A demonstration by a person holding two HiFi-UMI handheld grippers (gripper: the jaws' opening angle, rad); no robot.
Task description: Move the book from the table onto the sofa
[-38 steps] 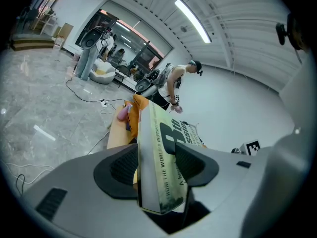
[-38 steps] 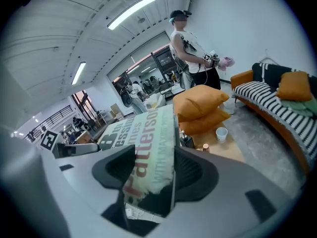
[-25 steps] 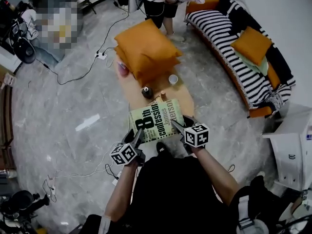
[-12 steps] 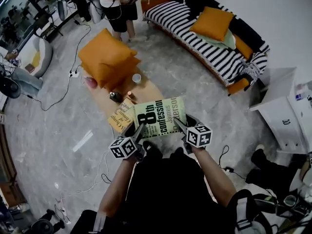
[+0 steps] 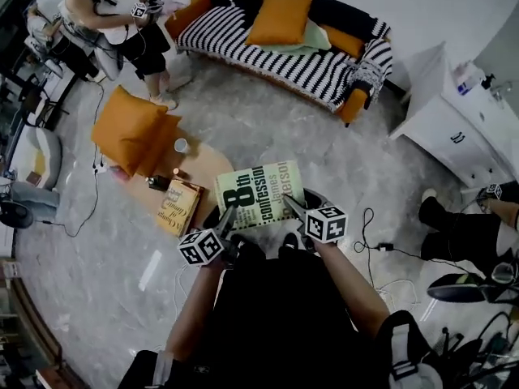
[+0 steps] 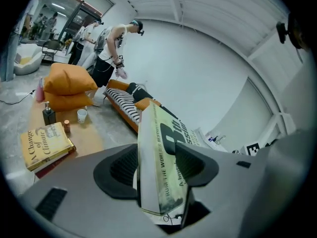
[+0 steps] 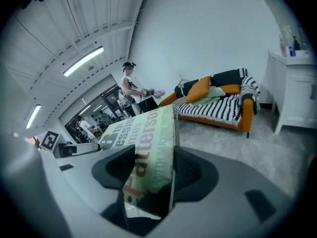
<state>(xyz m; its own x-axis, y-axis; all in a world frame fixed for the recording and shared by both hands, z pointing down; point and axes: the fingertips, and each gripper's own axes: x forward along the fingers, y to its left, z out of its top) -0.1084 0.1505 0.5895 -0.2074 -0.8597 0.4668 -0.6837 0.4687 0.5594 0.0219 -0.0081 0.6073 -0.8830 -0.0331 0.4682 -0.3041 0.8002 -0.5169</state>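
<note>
Green-covered book (image 5: pixel 259 194) looks thick, stiff, fairly heavy; left gripper (image 5: pixel 228 220) and right gripper (image 5: pixel 293 207) each clamp its near edge.

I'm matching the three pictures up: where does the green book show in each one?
Head view: book at centre, cover facing up.
Left gripper view: book at lower centre, upright and edge-on.
Right gripper view: book at lower centre, cover tilted to the left.
Shared landmark: the striped sofa, at top, left of centre, and at right.
</note>
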